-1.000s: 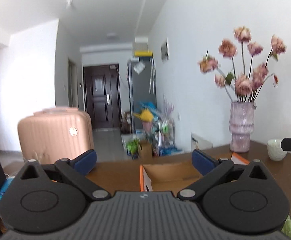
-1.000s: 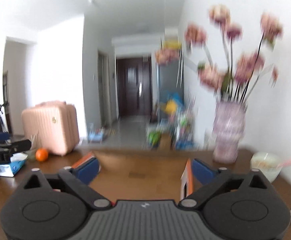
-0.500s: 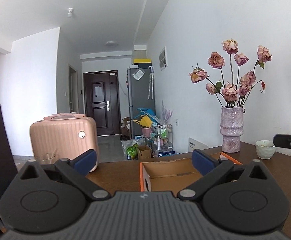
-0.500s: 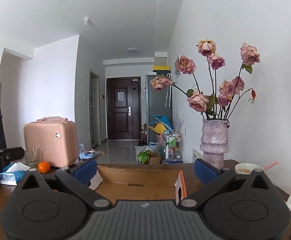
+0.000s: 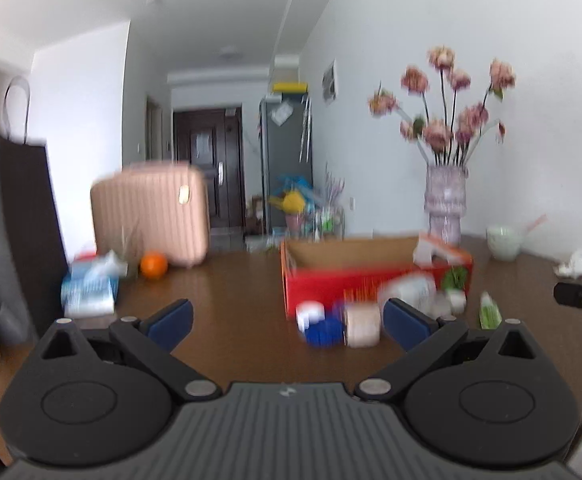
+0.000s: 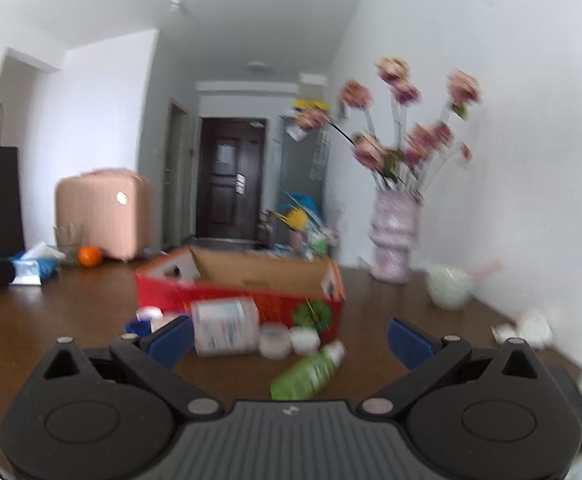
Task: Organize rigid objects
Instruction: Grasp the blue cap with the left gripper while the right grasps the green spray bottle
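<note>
Left hand-held gripper [image 5: 285, 318] hovers over the brown desk [image 5: 227, 280], blue-padded fingers spread wide, nothing betw. them. Right hand-held gripper [image 6: 289, 338] likewise spread wide & empty.

Both views blurred. An open red cardboard box [image 6: 251, 280] sits mid-desk, flaps up. Small items cluster on the desk against the box's near side: a white bottle w/ pale label [image 6: 225, 326] lying on its side, two small white jars [image 6: 277, 340] just beside it, a green bottle [image 6: 307, 372] lying tilted nearer the right hand-held gripper. In left view, a blue item [image 5: 323, 330] & a beige roll [image 5: 363, 320] touch, at the box's left front corner.

Far right: pink vase of roses [image 6: 395, 240], pale bowl [image 6: 449, 286]. Far left: orange [image 6: 89, 256], tissue pack [image 5: 89, 286], pink suitcase [image 5: 149, 216].
</note>
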`<state>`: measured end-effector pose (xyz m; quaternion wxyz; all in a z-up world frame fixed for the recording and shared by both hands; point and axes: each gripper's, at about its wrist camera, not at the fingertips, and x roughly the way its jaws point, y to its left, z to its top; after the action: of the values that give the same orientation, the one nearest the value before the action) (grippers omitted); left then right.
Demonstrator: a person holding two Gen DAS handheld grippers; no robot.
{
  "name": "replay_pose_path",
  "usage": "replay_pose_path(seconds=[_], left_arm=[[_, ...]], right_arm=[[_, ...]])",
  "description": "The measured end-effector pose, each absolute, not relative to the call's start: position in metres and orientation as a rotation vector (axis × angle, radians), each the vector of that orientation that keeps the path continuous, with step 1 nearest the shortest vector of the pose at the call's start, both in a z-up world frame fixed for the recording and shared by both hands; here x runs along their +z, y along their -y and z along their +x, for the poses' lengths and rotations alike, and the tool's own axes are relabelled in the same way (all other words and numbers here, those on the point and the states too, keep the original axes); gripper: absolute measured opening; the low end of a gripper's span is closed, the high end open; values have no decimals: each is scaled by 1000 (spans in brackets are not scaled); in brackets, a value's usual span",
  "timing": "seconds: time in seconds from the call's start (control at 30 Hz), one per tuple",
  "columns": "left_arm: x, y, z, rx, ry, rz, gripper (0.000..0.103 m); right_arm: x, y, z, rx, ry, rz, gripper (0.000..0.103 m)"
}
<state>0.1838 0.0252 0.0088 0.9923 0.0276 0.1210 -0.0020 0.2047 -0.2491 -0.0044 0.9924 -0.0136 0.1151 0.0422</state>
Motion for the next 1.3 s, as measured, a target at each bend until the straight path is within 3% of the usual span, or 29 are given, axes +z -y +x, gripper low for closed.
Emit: replay_pose_path(seconds=[0.23, 0.57, 0.83, 1.03, 1.07, 1.13, 1.2, 1.3], left_arm=[[-32, -30, 176, -29, -448, 15, 103], [-30, -22, 234, -50, -498, 18, 103], [-28, -21, 326, -128, -520, 66, 103], [-41, -37, 407, -176, -655, 10, 83], [-44, -36, 414, -176, -663, 11, 78], [-49, -35, 424, -186, -660, 29, 77], [-52, -34, 432, -197, -648, 26, 76], [-58, -31, 442, -218, -653, 39, 64]], right_arm=[[-44, 252, 176, 121, -398, 30, 103], [-50, 266, 216, 101, -459, 84, 97], [-50, 263, 291, 85, -508, 67, 90], [-57, 262, 361, 93, -552, 55, 86], [-60, 262, 373, 94, -575, 43, 83], [-64, 261, 392, 107, -608, 24, 70], [-66, 261, 403, 122, -633, 13, 65], [-72, 260, 417, 128, -656, -17, 53]])
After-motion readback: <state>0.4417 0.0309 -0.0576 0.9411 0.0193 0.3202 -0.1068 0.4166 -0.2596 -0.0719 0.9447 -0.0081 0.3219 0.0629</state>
